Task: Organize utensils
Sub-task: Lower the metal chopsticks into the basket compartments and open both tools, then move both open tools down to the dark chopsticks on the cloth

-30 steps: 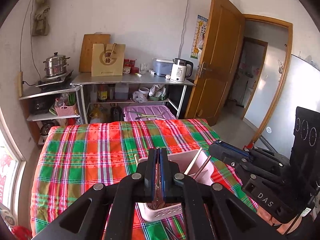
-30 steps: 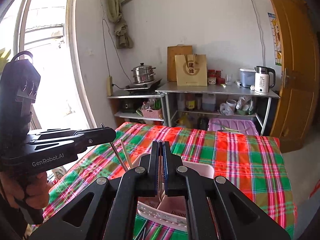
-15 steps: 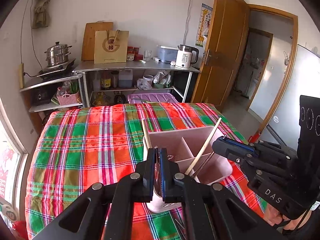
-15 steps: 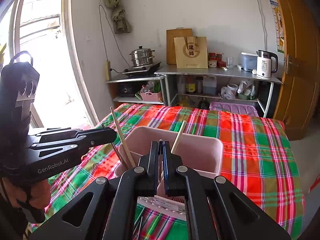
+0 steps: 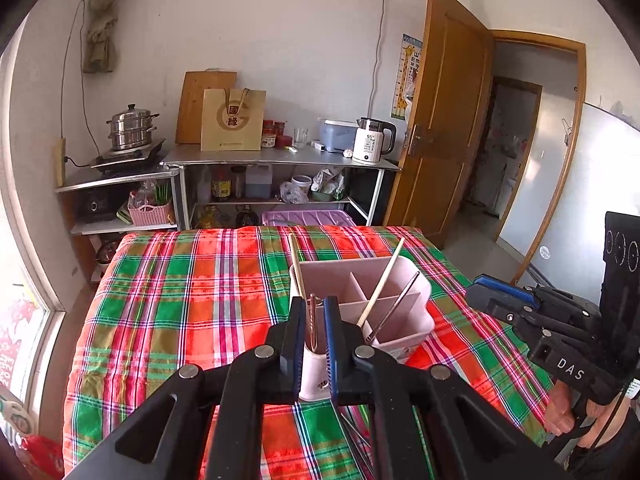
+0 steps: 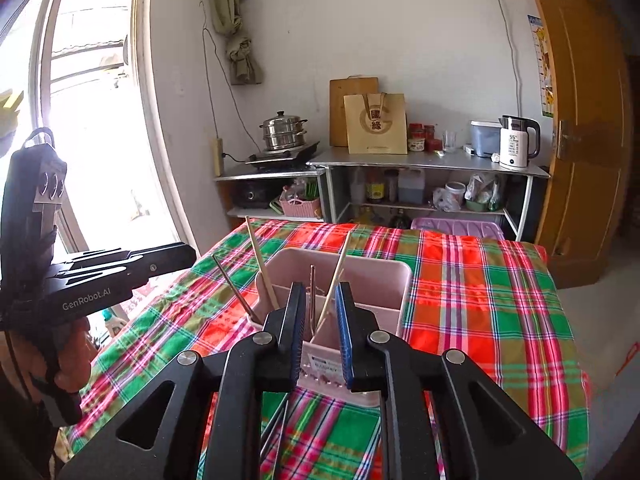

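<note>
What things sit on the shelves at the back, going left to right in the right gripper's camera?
Steel pot → cutting board → paper bag → red jars → glass → plastic box → white kettle.

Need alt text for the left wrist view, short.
The left gripper, jaws opening with nothing gripped, points at a pink divided utensil holder on a red-and-green plaid tablecloth. Wooden chopsticks and a metal one lean in its compartments; more metal utensils lie on the cloth nearby. The right gripper reaches in from the right edge.
</note>
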### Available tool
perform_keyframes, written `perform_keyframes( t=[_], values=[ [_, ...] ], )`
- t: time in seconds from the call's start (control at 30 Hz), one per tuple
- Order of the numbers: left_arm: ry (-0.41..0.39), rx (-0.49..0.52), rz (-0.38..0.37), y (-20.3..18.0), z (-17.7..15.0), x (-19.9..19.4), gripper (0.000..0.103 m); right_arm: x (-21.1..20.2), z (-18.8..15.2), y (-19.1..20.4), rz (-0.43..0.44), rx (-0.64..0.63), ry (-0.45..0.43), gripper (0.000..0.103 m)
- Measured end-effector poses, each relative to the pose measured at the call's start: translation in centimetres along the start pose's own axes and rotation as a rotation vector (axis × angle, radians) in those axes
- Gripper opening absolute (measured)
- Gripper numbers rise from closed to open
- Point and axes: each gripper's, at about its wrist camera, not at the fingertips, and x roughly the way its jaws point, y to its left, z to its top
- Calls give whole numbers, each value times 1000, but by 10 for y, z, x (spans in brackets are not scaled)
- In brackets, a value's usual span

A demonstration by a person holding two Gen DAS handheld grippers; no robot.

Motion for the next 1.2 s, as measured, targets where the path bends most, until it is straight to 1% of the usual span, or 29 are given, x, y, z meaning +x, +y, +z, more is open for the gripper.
perform_keyframes(
  t=[0.2, 0.37, 0.6, 0.8, 0.97, 1.2],
  values=[
    [-18, 24, 13, -14, -36, -34, 8, -31, -26, -3, 1, -1, -7, 16],
    [-36, 26, 18, -22, -69, -59, 8, -49, -53, -9, 6, 23, 21, 16],
    [-16, 25, 11, -34, -110, -77, 8, -68, -88, -16, 3, 54, 51, 16],
    [33, 11, -6, -41, -140, -74, 8, -79, -111, -23, -7, 86, 72, 16],
    [85, -3, -33, -45, -160, -65, 8, -79, -121, -30, -19, 100, 94, 16],
    [144, -22, -75, -50, -167, -45, 8, -68, -127, -38, -19, 120, 125, 16]
  ],
)
